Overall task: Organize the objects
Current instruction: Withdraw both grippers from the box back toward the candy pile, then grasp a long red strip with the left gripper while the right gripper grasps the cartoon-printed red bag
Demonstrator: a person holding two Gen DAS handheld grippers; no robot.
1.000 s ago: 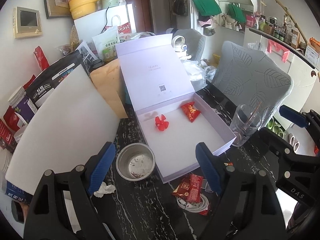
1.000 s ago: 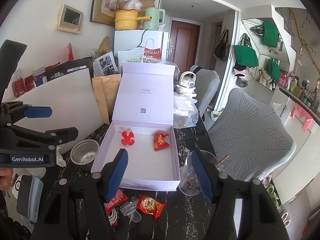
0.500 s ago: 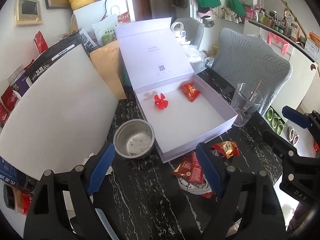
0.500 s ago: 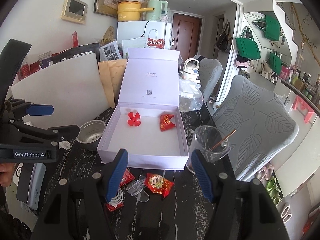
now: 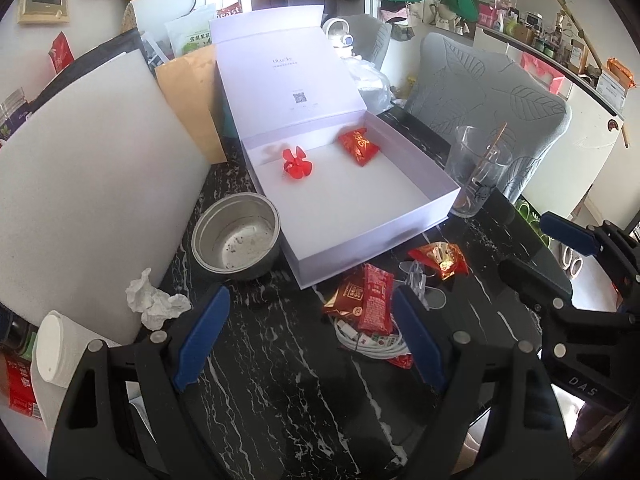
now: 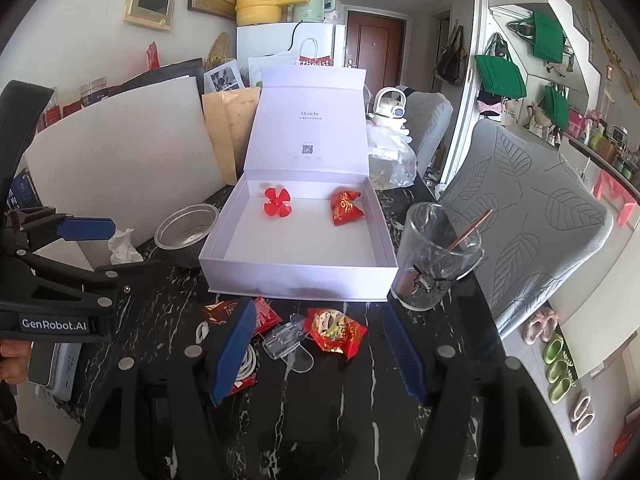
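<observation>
Left wrist view. We take the box [image 5: 352, 200] as our landmark; it stands open on the black marble table [image 5: 280, 400], lid upright behind. Inside, at the back wall, lie a red flower [image 5: 297, 163] and a red packet [image 5: 358, 145], well apart. Just in front of the box lies a pile of red wrappers [image 5: 366, 296] on a coiled white cable [image 5: 372, 342], with a gold-and-red wrapper [image 5: 442, 258] and a clear clip [image 5: 420, 286] beside it toward the glass [image 5: 476, 172], which stands at the box's right front corner. A steel bowl [image 5: 236, 236] touches the box's left side; crumpled tissue [image 5: 154, 302] lies in front of the bowl. We hold the left gripper [image 5: 310, 334] in front of the box with its jaws wide apart and nothing between the pads; the wrapper pile lies just inside its right finger. The right gripper [image 5: 568, 248] shows at the frame's right, marked "DAS".

Right wrist view. We hold the right gripper [image 6: 320, 354] in front of the box [image 6: 296, 276], jaws parted, gripping nothing; the gold-and-red wrapper [image 6: 336, 330] and clear clip [image 6: 286, 336] lie on the table between its fingers. The left gripper [image 6: 86, 246] shows at the frame's left, labelled "GenRobot.AI". The lid reads "ULucky" above a QR code. A bag behind the box shows "theast".
</observation>
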